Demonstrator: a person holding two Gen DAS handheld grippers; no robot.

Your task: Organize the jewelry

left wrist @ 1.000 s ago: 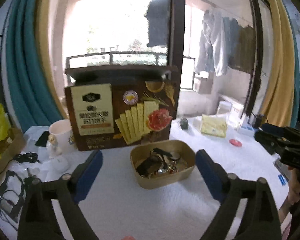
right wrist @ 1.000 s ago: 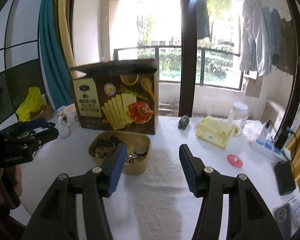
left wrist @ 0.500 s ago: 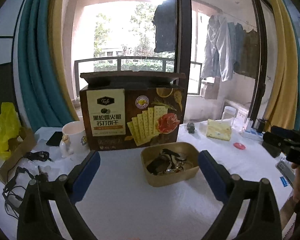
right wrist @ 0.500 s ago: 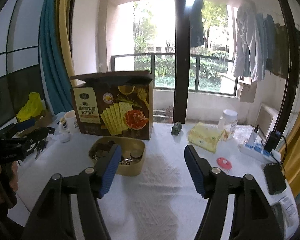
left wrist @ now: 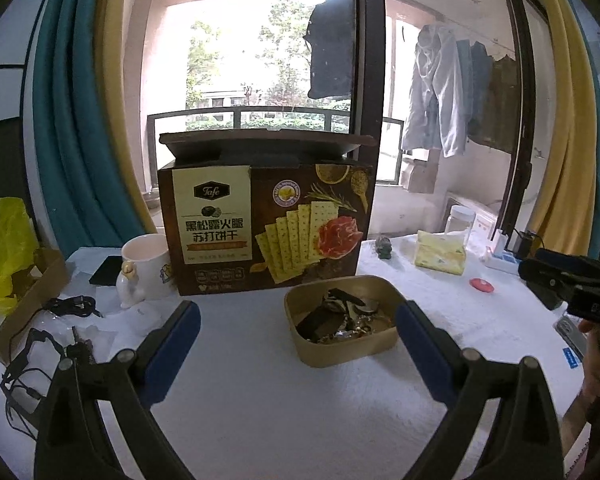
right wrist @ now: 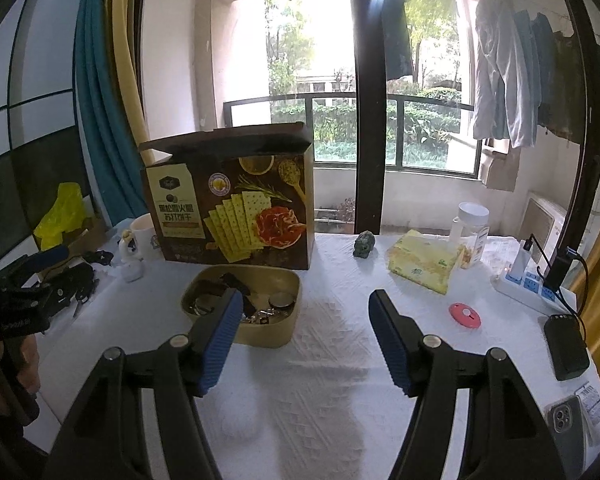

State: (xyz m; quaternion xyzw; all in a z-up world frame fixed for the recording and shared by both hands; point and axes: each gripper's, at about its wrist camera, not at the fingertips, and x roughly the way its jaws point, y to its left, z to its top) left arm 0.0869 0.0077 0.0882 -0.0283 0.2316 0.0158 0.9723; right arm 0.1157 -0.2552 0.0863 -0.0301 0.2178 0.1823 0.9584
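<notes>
The tan tray [left wrist: 342, 346] of jewelry [left wrist: 340, 320] sits on the white surface [right wrist: 332, 380] before the cracker box [left wrist: 268, 226], ahead of both the left gripper [left wrist: 296, 334] and right gripper [right wrist: 306, 330], jaws wide, empty.

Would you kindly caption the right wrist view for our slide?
Open right gripper hovers above white table, near tan jewelry tray before cracker box.

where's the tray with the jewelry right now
The tan jewelry tray sits on the white tablecloth just in front of the cracker box. It lies right of centre in the left wrist view and left of centre in the right wrist view.
</notes>
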